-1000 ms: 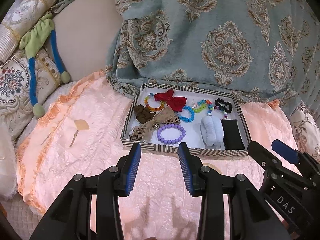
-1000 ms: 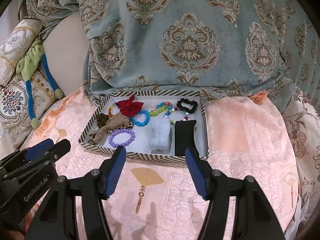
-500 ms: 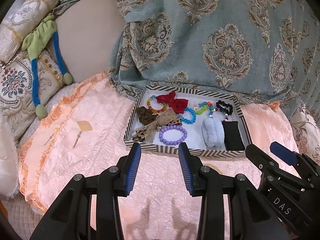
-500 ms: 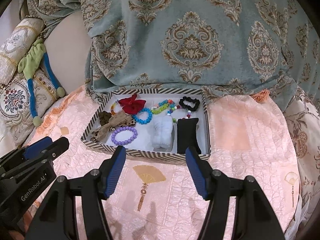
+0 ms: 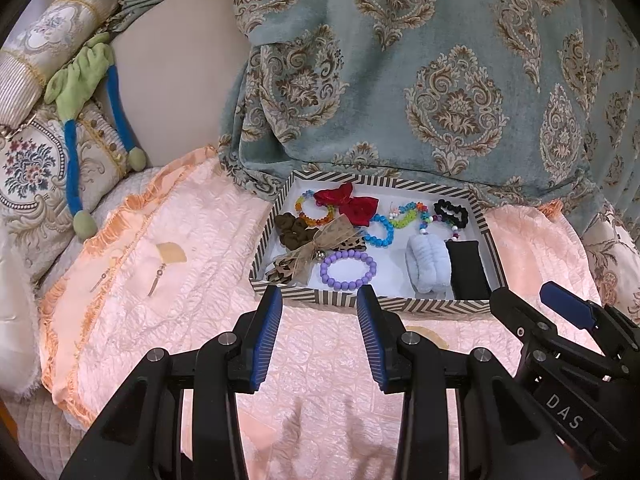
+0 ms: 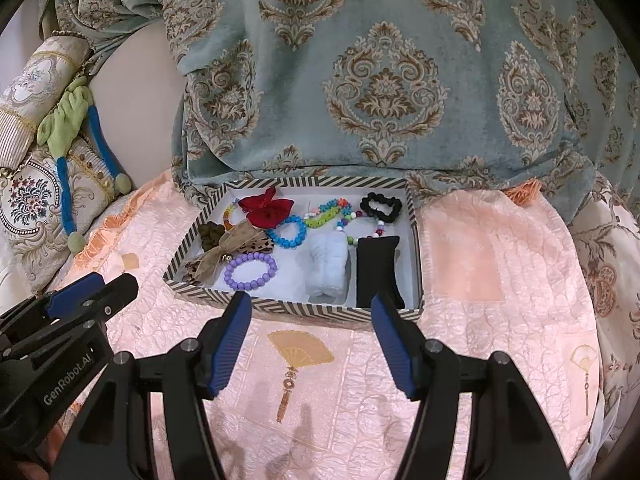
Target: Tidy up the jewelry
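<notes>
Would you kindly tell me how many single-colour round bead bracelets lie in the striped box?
2: the purple bead bracelet lies near the front wall; the blue bead bracelet lies behind it, beside the red bow. Others may hide beneath the bows.

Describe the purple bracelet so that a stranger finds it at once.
On the peach bedspread lies a striped tray. The purple bracelet rests by its near wall, between a leopard bow and a pale blue scrunchie. Only its beads are all lilac.

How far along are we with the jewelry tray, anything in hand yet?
Nothing in hand: the left gripper and right gripper hover open, short of the striped tray. The purple bracelet, blue bracelet and red bow lie loosely mixed inside it. Sorting all remains.
</notes>
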Action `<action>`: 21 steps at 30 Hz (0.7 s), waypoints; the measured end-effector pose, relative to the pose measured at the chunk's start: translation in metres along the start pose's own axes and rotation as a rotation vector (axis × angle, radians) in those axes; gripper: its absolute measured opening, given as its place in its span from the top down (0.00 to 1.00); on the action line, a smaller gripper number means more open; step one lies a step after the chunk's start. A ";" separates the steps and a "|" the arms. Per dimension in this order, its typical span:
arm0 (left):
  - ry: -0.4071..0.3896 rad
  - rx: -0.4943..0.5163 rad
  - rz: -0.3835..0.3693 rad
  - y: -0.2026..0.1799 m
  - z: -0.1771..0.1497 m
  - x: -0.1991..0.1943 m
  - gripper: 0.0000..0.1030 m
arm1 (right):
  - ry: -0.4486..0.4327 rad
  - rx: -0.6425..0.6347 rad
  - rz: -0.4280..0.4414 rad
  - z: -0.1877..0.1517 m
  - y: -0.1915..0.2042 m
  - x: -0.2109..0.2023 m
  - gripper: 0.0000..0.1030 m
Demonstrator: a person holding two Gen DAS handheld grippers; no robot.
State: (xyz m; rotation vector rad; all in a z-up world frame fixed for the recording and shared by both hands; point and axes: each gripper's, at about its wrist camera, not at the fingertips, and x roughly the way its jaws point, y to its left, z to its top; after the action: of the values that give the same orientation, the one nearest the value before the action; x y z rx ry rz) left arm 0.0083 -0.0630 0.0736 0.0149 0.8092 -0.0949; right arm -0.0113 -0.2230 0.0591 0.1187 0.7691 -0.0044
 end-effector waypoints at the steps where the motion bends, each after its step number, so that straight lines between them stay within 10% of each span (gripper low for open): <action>1: 0.001 0.000 0.000 0.000 0.000 0.000 0.79 | 0.001 -0.001 0.000 0.000 0.000 0.000 0.37; 21: -0.015 0.005 0.008 -0.001 0.002 -0.001 0.79 | -0.005 -0.006 0.001 0.003 0.000 -0.003 0.37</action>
State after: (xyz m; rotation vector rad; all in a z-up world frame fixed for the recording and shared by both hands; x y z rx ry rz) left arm 0.0091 -0.0639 0.0754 0.0220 0.7940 -0.0895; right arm -0.0115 -0.2231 0.0631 0.1134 0.7641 -0.0013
